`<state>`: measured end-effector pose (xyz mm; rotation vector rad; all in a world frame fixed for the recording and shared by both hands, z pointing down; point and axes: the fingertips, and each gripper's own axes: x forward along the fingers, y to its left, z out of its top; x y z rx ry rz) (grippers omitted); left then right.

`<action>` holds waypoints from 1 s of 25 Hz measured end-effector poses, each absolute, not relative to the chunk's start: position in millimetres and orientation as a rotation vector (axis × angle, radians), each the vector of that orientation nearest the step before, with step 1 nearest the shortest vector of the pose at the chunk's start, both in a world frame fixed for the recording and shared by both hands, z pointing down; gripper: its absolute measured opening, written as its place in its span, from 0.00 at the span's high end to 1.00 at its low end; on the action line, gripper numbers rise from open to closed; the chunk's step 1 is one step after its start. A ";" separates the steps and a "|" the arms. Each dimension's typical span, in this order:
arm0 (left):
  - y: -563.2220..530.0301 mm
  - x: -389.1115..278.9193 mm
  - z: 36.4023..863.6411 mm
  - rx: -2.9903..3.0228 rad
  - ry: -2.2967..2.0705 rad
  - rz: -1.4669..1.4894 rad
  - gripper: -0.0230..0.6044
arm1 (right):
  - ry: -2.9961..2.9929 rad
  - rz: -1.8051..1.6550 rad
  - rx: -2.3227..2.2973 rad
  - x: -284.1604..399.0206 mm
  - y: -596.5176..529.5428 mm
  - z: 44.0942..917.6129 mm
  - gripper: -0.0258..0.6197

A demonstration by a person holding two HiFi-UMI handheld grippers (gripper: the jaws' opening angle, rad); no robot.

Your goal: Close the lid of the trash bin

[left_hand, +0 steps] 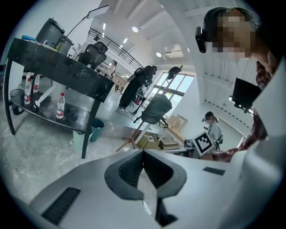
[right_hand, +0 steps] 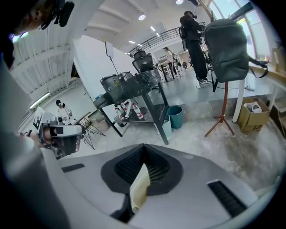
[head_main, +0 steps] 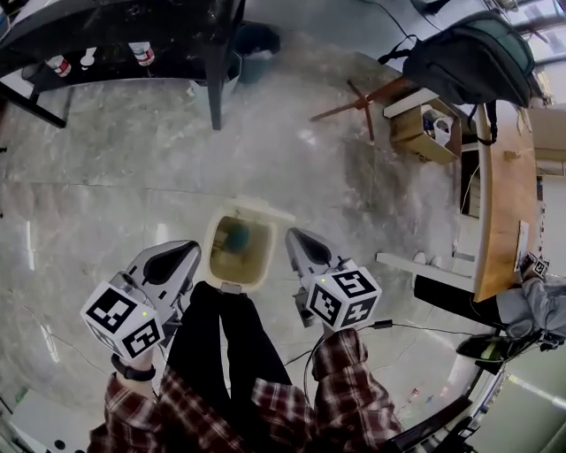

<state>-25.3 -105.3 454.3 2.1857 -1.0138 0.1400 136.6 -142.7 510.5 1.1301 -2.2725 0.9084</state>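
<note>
Left gripper [head_main: 189,253], jaws pressed together, hangs left of the open bin [head_main: 210,255]; right gripper [head_main: 295,235] seems to pinch the cream lid [right_hand: 139,188] by its edge.

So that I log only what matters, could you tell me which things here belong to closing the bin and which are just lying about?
For the job: trash bin, its open lid, left gripper, right gripper.
Lying about: backpack, cardboard box, black table, bottles.

Red plaid shirt sleeves [head_main: 354,389]; black trousers [head_main: 225,345]; dark wristband [head_main: 131,370], possibly watch.
</note>
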 end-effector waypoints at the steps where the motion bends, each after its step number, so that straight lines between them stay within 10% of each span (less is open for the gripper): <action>1: -108.9 -23.3 463.6 2.178 -1.018 0.138 0.95 | -2.276 0.904 1.124 137.4 -146.8 516.4 0.94; 25: -135.4 2.3 533.4 2.136 -1.008 0.097 0.95 | -2.197 0.831 0.567 136.9 -203.9 597.8 0.83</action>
